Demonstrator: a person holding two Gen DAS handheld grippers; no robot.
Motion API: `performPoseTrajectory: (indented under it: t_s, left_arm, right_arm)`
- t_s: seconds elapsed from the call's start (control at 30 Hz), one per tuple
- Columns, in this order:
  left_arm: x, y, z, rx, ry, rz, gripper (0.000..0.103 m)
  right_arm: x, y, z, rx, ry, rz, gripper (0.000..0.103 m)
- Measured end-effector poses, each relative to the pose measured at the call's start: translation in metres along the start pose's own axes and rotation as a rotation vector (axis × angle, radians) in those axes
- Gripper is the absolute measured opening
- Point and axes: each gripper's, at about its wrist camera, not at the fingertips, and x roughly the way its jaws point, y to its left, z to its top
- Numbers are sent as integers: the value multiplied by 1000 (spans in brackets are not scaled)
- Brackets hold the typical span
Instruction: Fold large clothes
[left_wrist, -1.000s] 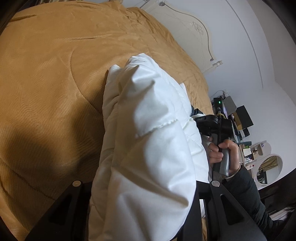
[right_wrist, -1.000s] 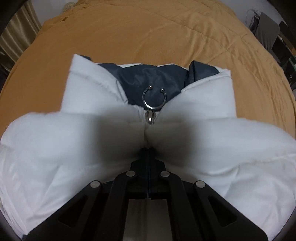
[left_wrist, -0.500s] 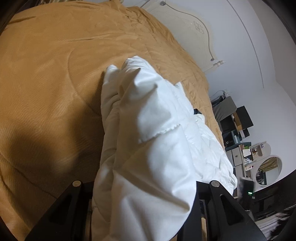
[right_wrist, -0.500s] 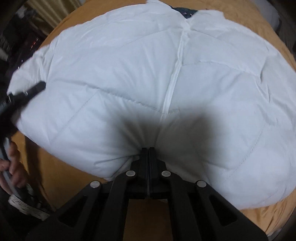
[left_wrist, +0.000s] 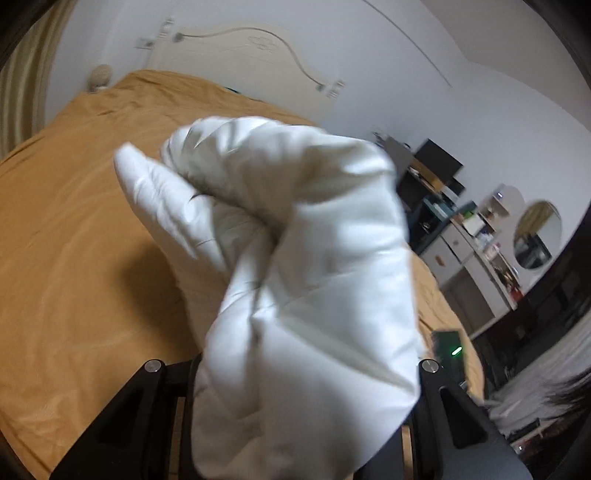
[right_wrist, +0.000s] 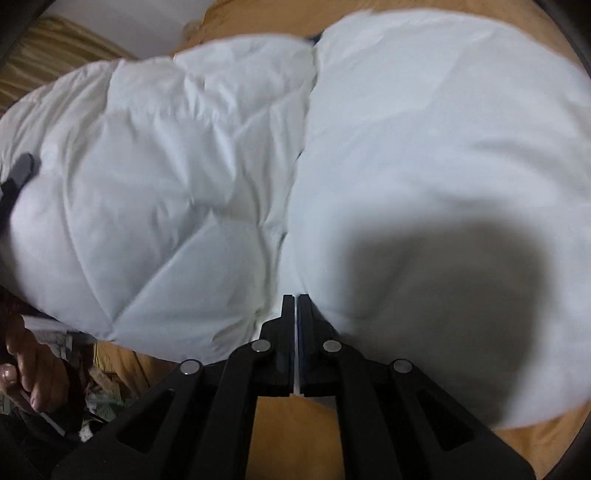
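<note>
Obscured and indistinct items

The white padded jacket (left_wrist: 306, 295) is motion-blurred and hides the left gripper (left_wrist: 295, 417) fingertips at lower centre. In the right wrist view, the frame's left edge cuts off a hand (right_wrist: 26, 373). Shelf clutter (left_wrist: 476, 229) at right is too small to identify.

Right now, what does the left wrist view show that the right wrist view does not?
Only the left wrist view shows the white headboard, the cluttered desk and a round mirror, with a bunched part of the white padded jacket clamped in the left gripper. Only the right wrist view shows the jacket's quilted panels spread wide, the shut right gripper pinching its edge, and a hand. Both show the jacket and the orange bedcover.
</note>
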Motion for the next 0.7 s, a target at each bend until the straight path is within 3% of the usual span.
performPoseTrajectory:
  t_s: [0.07, 0.1, 0.13, 0.17, 0.2, 0.23, 0.27, 0.33, 0.4, 0.47, 0.57, 0.67, 0.7]
  left_arm:
    - [26, -38, 1, 79, 50, -30, 35]
    - [43, -59, -2, 124, 87, -43, 38]
    - [58, -75, -5, 158, 118, -60, 40]
    - [76, -92, -12, 198, 149, -77, 41]
    - [95, -106, -19, 233, 182, -88, 42]
    - [113, -117, -28, 251, 218, -95, 42]
    - [136, -125, -39, 246, 272, -102, 43]
    - [172, -136, -58, 244, 347, -94, 47]
    - [186, -151, -75, 316, 332, -71, 49]
    - [189, -164, -90, 397, 313, -29, 52]
    - [191, -161, -107, 418, 310, 0, 53]
    - [192, -157, -111, 429, 318, 7, 53]
    - [198, -165, -110, 427, 322, 6, 53]
  right_arm:
    - [-61, -34, 6, 63, -176, -90, 12]
    - [-85, -46, 11, 97, -242, -138, 37]
    - [-114, -64, 10, 131, -309, -174, 70]
    - [-138, -79, 8, 151, -367, -183, 81]
    - [-157, -91, 6, 162, -418, -190, 85]
    - [-177, -100, -3, 167, -455, -205, 85]
    - [-187, -97, 16, 164, -472, -224, 85]
    - [-209, -92, 12, 144, -498, -238, 85]
    - [-215, -87, 28, 111, -492, -224, 85]
    - [-211, -84, 61, 71, -442, -208, 85]
    - [-212, -69, 99, -32, -331, -213, 85]
    - [-173, -74, 142, -70, -177, -172, 85]
    - [-155, -72, 158, -69, -110, -139, 80]
